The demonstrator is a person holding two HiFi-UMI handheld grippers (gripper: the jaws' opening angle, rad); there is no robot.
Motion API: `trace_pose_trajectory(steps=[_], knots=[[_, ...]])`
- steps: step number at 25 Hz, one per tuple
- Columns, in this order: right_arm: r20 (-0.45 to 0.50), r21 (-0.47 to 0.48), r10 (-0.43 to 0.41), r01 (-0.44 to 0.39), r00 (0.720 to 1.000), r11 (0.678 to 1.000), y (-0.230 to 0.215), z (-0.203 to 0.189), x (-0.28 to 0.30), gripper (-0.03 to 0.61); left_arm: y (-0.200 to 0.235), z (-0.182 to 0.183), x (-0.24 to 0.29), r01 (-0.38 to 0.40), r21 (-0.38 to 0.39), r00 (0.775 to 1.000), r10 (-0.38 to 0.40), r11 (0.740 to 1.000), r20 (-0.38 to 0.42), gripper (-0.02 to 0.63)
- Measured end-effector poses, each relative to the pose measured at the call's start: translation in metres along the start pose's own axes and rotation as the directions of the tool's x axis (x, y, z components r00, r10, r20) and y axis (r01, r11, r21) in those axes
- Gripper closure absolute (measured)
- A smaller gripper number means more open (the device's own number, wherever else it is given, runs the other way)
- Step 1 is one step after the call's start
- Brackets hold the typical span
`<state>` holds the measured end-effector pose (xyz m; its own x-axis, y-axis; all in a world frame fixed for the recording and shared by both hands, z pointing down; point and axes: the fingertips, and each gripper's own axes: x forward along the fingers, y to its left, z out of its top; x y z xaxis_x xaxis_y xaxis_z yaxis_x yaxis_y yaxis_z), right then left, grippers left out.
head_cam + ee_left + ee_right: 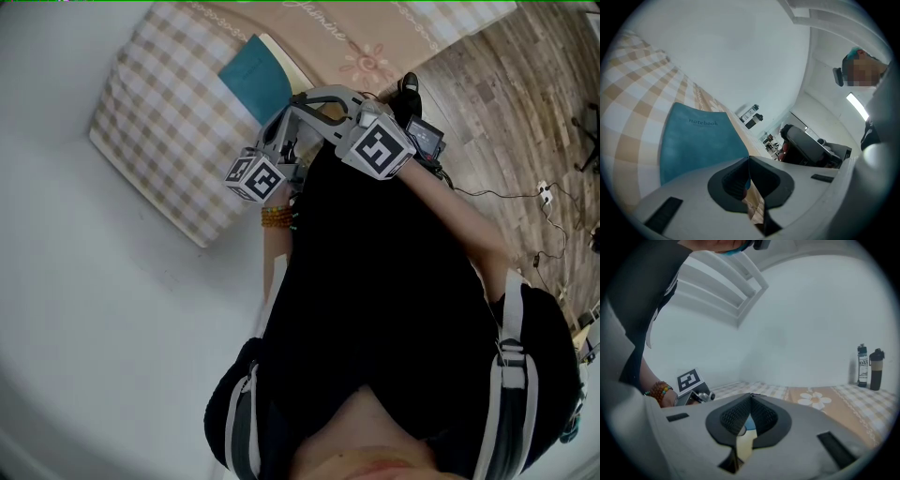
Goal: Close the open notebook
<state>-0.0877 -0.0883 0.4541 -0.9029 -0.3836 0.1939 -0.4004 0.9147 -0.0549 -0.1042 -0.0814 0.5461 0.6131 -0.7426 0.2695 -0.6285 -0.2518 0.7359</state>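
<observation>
A teal notebook (255, 80) lies on the checked tablecloth (159, 122), its cover up with the word "notebook" on it (701, 140) and a cream page edge along its right side. My left gripper (279, 128) hovers at the notebook's near edge, jaws shut with nothing between them (749, 158). Just to its right is my right gripper (300, 99), also at the notebook's near corner, and its jaws (751, 395) meet at the tips. A strip of the teal cover and cream paper shows below them.
A beige runner with a flower print (370, 61) lies right of the notebook. Two bottles (868, 366) stand at the table's far end by the white wall. Wooden floor (506, 84) with cables lies to the right. The person's dark clothing fills the lower head view.
</observation>
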Motion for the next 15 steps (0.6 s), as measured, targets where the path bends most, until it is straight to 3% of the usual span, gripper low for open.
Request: trace_pose_trajectory(steps=[15], knots=[[-0.020,0.032,-0.002,0.002,1.000,0.999,-0.005,-0.006,0.008,0.572,0.006,-0.014,0.021,0.006,-0.038,0.998,-0.008,0.999,-0.056,0.606]])
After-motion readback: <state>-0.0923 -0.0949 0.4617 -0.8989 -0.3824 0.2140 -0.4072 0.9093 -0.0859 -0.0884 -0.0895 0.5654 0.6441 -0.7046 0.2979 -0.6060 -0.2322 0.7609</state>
